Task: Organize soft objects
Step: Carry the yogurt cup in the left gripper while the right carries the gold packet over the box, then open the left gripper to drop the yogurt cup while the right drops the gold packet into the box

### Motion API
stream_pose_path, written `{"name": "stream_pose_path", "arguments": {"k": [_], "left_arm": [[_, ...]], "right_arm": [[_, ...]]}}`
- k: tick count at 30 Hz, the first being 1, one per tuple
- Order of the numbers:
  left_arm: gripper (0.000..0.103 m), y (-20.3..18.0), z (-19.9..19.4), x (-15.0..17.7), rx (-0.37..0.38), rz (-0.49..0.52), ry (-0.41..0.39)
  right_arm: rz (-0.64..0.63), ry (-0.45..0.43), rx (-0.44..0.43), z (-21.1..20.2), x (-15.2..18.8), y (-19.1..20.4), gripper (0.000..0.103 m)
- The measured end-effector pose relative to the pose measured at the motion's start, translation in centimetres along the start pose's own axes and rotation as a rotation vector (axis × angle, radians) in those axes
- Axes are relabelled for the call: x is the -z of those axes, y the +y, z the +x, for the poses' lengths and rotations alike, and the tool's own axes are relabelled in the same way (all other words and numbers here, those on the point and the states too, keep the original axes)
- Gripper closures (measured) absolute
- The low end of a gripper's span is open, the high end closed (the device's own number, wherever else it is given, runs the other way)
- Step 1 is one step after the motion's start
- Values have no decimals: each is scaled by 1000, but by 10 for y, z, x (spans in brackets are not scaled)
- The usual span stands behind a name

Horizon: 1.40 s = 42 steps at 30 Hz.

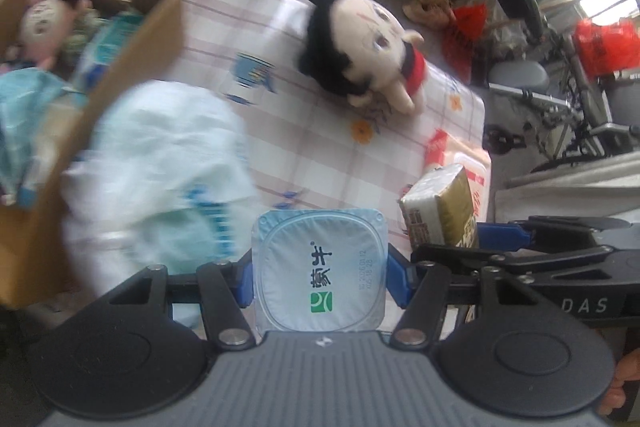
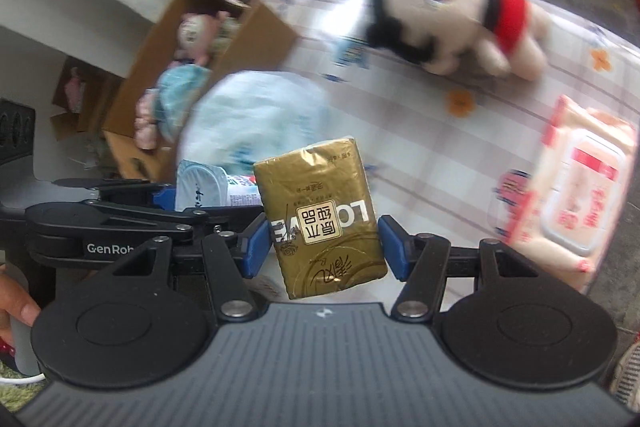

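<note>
- Left gripper (image 1: 320, 273): jaws half-closed, pinching a pale blue pack (image 1: 320, 267) by its sides, lifted near the box (image 1: 132, 59).
- Right gripper (image 2: 322, 247): jaws likewise clamp the gold tissue pack (image 2: 320, 215); light, squashy, probably slippery wrap.
- Doll (image 1: 360, 47) lies beyond the box; grab its body.

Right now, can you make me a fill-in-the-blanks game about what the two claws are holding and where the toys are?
1. The left claw is shut on a pale ____ tissue pack.
2. The right claw grips a ____ tissue pack.
3. The black-haired plush doll lies on the checked ____.
4. A pink doll sits inside the cardboard ____.

Missing words: blue; gold; cloth; box
</note>
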<state>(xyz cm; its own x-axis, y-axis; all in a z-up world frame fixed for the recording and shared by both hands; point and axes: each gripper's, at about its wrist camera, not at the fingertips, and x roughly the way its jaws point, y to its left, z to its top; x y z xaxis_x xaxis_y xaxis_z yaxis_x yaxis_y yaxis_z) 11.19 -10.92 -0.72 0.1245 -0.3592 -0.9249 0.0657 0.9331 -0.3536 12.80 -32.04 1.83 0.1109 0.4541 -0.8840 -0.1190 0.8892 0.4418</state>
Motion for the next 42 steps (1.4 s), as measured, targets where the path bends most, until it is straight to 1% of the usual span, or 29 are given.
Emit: {"name": "stream_pose_path", "arguments": {"k": [4, 7, 10, 14, 17, 20, 22, 25, 31, 34, 37, 40, 42], "left_arm": [[41, 50, -44, 0, -33, -47, -50], [41, 97, -72, -1, -79, -93, -90], [41, 146, -91, -5, -131, -147, -123], [41, 212, -99, -13, -190, -223, -141], [41, 255, -95, -20, -209, -264, -141], [41, 292, -85, -30, -206, -297, -125], [41, 311, -75, -37, -198, -309, -119], [41, 333, -56, -49, -210, -298, -95], [41, 365, -16, -61, -216, -292, 8], [41, 373, -2, -63, -221, -283, 49], [41, 377, 9, -66, -207, -279, 80], [41, 380, 23, -69, -198, -272, 107], [41, 381, 30, -69, -207, -261, 119]], "right_arm": [[-53, -7, -52, 12, -17, 59, 46], [-106, -4, -100, 32, -36, 107, 46], [-151, 8, -140, 59, -56, 151, 46], [-203, 39, -181, 107, -81, 205, 46], [-229, 75, -197, 146, -95, 235, 46], [-244, 118, -195, 183, -107, 258, 46], [-252, 142, -192, 202, -111, 265, 46], [-262, 175, -182, 225, -115, 269, 46], [-252, 219, -141, 258, -120, 261, 46], [-257, 223, -128, 267, -123, 257, 46], [-270, 221, -108, 270, -126, 254, 46], [-275, 223, -101, 272, -127, 252, 46], [-280, 225, -101, 273, -128, 251, 46]]}}
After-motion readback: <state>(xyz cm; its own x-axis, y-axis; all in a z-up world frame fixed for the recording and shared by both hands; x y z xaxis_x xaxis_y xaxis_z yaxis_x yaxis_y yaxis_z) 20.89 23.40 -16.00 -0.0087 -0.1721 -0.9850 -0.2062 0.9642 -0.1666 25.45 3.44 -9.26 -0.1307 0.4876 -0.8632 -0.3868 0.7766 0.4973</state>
